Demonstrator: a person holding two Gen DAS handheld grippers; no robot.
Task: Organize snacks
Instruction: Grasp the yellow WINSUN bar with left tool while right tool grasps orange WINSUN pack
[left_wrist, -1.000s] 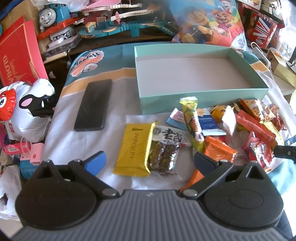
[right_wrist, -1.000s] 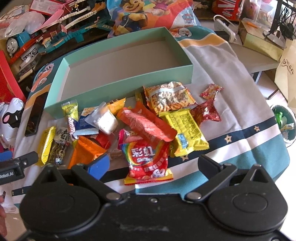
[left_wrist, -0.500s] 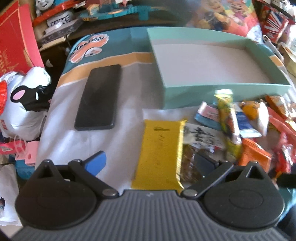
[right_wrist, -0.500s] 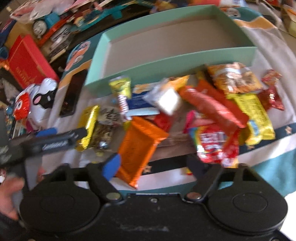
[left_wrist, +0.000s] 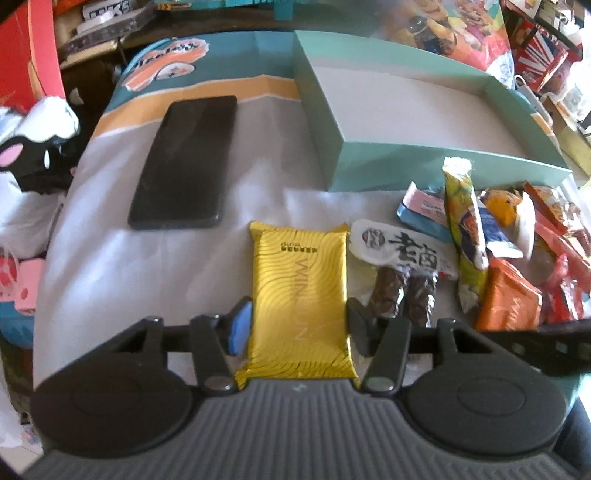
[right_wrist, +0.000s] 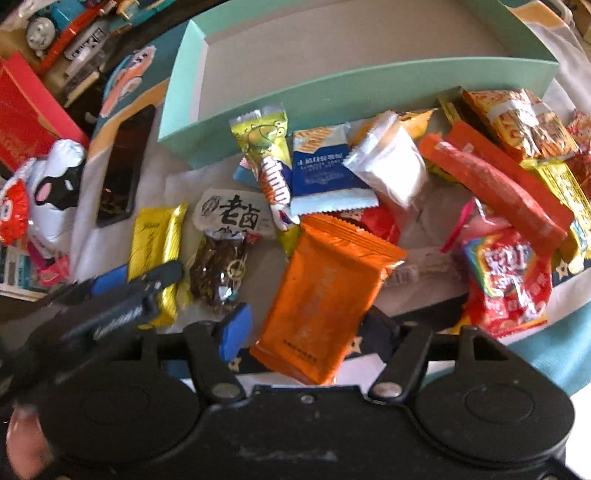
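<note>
Two grippers are down at the snack pile, each straddling a packet. Left gripper (left_wrist: 297, 325) has its fingers on either side of the yellow packet (left_wrist: 300, 302), pads right at the wrapper's long edges; whether they are squeezing it, I cannot tell. That packet lies flat on the white cloth (left_wrist: 159, 266), in front of the mint box (left_wrist: 436, 162) and off its left corner. Right gripper (right_wrist: 310, 328) has its fingers spread either side of the orange packet (right_wrist: 325, 291), with a clear gap to the blue pad (right_wrist: 234, 330), so nothing is clamped there. The orange packet sits in front of the box too, nearer the middle of its front wall. Between the two packets is a clear pack of dark snacks with a white label (right_wrist: 227, 236). Against the box's front wall lie a green-yellow packet (right_wrist: 267, 147) and a blue-and-white one (right_wrist: 325, 170). Left of the box, a black phone (left_wrist: 184, 162) lies flat on the cloth.
</note>
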